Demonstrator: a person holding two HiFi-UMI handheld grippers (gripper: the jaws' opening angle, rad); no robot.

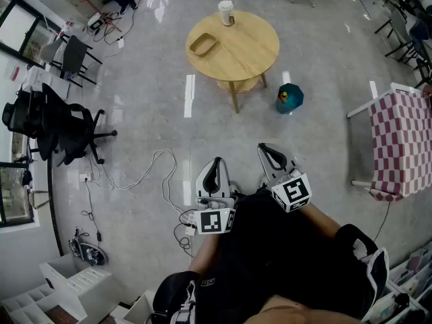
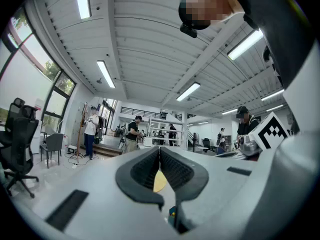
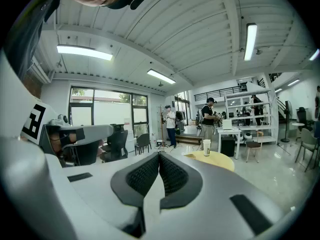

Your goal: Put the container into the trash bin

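- Fingers point(image 2: 142, 171) of left gripper point(image 2: 159, 149) and right gripper point(image 3: 159, 155) are pressing together, pinching nothing.
- Shallow container point(image 1: 202, 44) is resting on round table point(image 1: 250, 52) at twelve o'clock; teal trash bin point(image 1: 289, 98) is standing at one.

The container point(image 1: 202, 44) is a shallow, light-brown tray with rounded corners and a raised rim, open side up and with nothing visible in it. It lies flat on the round wooden table point(image 1: 251, 58), towards 9 o'clock on the tabletop and turned a little askew. The trash bin point(image 1: 290, 98) is a small teal tub standing upright on the pale floor at about 4 o'clock from the table, near its legs and well apart from the container, with its mouth open and some small coloured scraps showing inside.
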